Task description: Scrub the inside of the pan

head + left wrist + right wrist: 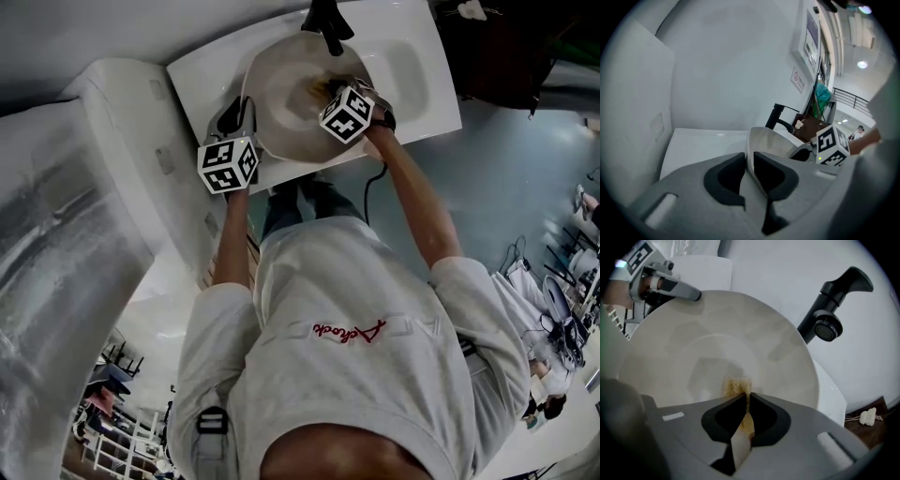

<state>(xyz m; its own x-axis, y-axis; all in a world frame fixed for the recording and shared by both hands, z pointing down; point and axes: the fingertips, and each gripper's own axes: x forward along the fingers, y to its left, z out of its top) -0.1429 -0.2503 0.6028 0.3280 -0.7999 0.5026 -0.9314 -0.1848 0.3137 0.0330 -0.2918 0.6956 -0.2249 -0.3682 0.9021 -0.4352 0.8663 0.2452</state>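
A pale, round pan sits tilted in the white sink. My left gripper is shut on the pan's left rim; in the left gripper view the thin rim runs between the jaws of my left gripper. My right gripper reaches steeply down into the pan from the right. It is shut on a flat scrubber whose golden-brown bristly end presses on the pan's inner floor, just ahead of my right gripper.
A black faucet stands over the far rim of the pan, with its spout close to the right of the pan's edge. A white counter runs along the left of the sink. A small white object lies lower right.
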